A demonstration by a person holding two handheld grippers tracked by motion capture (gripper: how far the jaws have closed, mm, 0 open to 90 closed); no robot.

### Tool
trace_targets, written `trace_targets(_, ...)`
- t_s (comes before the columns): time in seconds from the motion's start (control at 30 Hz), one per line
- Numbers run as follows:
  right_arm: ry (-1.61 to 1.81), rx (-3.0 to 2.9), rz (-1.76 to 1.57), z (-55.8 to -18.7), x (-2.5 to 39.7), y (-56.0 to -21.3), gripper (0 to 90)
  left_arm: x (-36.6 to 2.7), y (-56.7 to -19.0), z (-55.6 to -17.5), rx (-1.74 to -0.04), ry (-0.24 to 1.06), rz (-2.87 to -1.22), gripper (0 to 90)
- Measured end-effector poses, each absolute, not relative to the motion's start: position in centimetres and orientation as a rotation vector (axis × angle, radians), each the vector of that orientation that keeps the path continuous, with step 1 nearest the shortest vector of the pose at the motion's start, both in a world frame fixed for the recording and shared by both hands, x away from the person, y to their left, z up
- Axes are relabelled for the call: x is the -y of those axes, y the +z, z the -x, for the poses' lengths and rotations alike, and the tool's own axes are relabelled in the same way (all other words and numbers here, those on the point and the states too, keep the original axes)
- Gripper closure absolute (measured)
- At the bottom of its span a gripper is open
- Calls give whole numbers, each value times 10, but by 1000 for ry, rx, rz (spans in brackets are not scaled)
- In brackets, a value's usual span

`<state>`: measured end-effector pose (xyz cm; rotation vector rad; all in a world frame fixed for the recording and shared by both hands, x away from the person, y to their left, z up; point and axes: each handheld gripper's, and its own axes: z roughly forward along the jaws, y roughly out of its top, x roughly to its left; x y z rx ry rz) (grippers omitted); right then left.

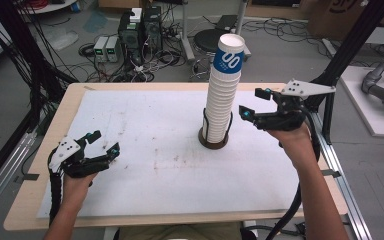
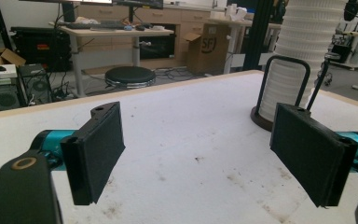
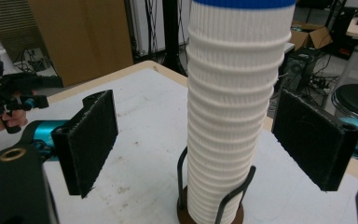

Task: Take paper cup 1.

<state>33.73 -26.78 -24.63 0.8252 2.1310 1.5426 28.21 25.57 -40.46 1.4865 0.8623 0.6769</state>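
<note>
Tall cup stack (image 1: 222,95) upright in its holder, both grippers spread wide and empty.

The white table (image 1: 145,165), stained with brown specks, carries the cup stack right of its middle and toward the far edge. The stack is a long column of nested white ribbed paper cups, its top cup banded blue with white print; its long axis runs straight up, mouths upward. It stands on a round dark base (image 1: 213,140) with thin black wire loops (image 3: 235,193) hugging its lowest cups. The right gripper (image 1: 255,103) hovers just right of the stack at mid height, jaws wide apart on either side of the column without touching it, holding nothing. The left gripper (image 1: 104,141) sits low, well left of the stack near the table's front edge, jaws likewise wide open and empty, with bare table between it and the stack.
</note>
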Motion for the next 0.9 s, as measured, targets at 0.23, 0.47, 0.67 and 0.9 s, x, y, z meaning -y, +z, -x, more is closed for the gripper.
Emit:
trace_targets(0.23,1511,-2136,-824,-356,250,-218,146,-255,-405,-283,-862,670,-1487,173)
trace_targets(0.47,1469,-2133,-850,-375,238,-193,146,-252,-406,-283,-851,665,-1493,178)
trace_targets(0.67,1467,-2134,-897,-390,235,-182,146,-252,-406,-283,-850,661,-1494,178)
trace_targets(0.9,1479,-2122,-934,-404,227,-171,146,-251,-407,-284,-849,653,-1504,179)
